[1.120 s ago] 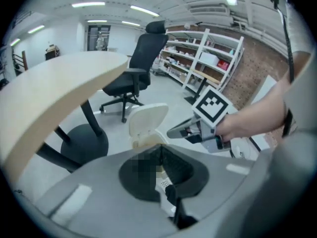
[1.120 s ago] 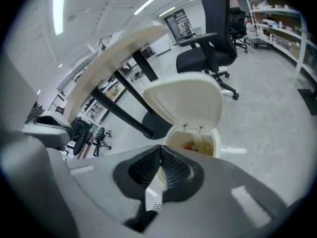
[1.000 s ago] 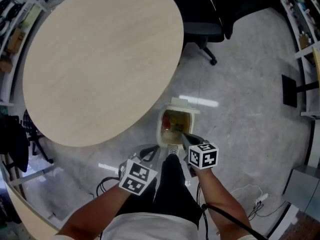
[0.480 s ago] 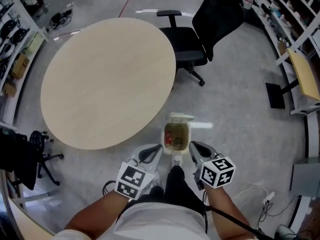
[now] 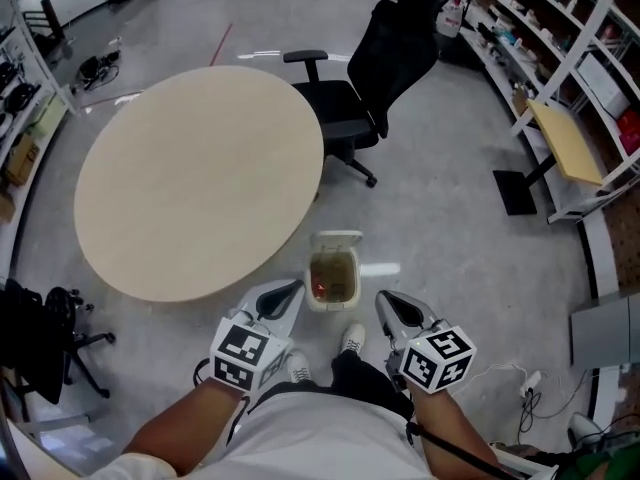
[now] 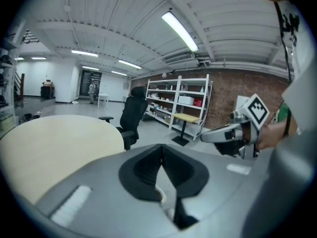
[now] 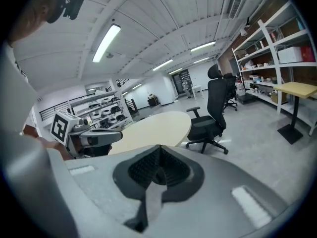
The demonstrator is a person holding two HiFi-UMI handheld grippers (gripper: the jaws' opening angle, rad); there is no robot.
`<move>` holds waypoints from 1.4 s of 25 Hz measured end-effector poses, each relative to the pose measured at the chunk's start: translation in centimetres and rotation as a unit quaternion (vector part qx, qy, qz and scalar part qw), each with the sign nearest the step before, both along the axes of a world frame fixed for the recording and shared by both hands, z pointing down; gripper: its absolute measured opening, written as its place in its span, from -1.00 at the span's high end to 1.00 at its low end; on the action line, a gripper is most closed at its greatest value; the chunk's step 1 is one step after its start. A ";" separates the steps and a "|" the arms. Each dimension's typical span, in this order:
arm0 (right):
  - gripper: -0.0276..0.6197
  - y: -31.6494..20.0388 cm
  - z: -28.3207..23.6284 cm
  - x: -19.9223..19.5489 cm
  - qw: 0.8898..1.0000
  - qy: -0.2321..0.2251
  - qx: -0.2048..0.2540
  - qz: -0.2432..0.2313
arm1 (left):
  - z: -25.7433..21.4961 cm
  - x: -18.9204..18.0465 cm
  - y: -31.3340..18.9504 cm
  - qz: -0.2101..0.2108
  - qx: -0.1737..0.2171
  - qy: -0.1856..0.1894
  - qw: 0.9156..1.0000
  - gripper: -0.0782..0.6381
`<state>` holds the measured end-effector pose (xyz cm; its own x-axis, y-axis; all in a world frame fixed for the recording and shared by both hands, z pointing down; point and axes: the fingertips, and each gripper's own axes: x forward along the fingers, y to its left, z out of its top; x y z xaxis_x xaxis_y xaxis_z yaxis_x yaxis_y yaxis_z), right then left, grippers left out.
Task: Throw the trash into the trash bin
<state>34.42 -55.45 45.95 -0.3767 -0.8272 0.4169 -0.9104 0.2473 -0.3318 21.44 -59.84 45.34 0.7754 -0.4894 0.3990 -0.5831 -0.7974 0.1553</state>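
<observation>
Raised since the earlier frame, left hand-held gripper [image 5: 288, 290] and right hand-held gripper [image 5: 386, 300] keep jaws together, empty. White rectangular trash bin [image 5: 313, 273] at twelve o'clock contains crumpled trash [image 5: 322, 288]; round pale-wood counter [image 5: 195, 178] at ten o'clock.

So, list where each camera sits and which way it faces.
Head view: on the person's head, facing steeply down at the trash bin and round table; shows forearms, left gripper, right gripper, a shoe.
Left gripper view: on that gripper, looking along its shut, empty jaws towards shelves; right gripper at right.
Right gripper view: on that gripper, looking along its shut jaws towards the office chair; left gripper at left.
Shared: all three show the round table and office chair.
</observation>
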 end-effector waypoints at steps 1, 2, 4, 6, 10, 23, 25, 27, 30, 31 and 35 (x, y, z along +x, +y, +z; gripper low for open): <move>0.91 0.4 -0.2 -0.1 1.000 0.005 0.001 -0.001 | -0.3 -0.1 0.4 0.002 0.003 0.004 1.000 0.76; 0.91 0.6 -0.4 -0.1 1.000 0.009 0.003 -0.003 | -0.6 -0.2 0.8 0.004 0.006 0.007 1.000 0.76; 0.91 1.0 -1.0 0.0 1.000 0.014 0.006 -0.005 | -0.9 -0.2 1.5 0.005 0.011 0.014 1.000 0.76; 0.91 1.3 -1.8 0.3 1.000 0.016 0.011 -0.006 | -0.9 0.1 2.1 0.003 0.009 0.019 1.000 0.76; 0.91 1.9 -3.5 0.6 0.999 0.011 0.040 -0.017 | -1.0 0.4 2.9 -0.010 0.013 0.025 1.000 0.76; 0.91 4.5 -5.9 3.7 0.994 -0.022 0.087 -0.057 | -4.3 2.9 6.1 -0.072 0.034 0.047 0.996 0.76; 0.91 5.0 -6.0 4.4 0.994 -0.022 0.090 -0.063 | -4.4 3.5 6.9 -0.081 0.034 0.049 0.995 0.76; 0.91 5.6 -6.3 4.9 0.993 -0.022 0.094 -0.070 | -4.4 4.1 7.6 -0.089 0.035 0.048 0.994 0.76; 0.91 6.4 -6.6 5.9 0.992 -0.024 0.097 -0.077 | -4.5 5.2 8.8 -0.096 0.037 0.047 0.994 0.76; 0.91 6.7 -6.6 6.3 0.992 -0.026 0.097 -0.078 | -4.6 5.5 9.2 -0.097 0.038 0.047 0.993 0.76; 0.91 7.7 -6.6 7.3 0.991 -0.035 0.096 -0.086 | -4.9 6.1 10.7 -0.112 0.042 0.043 0.992 0.76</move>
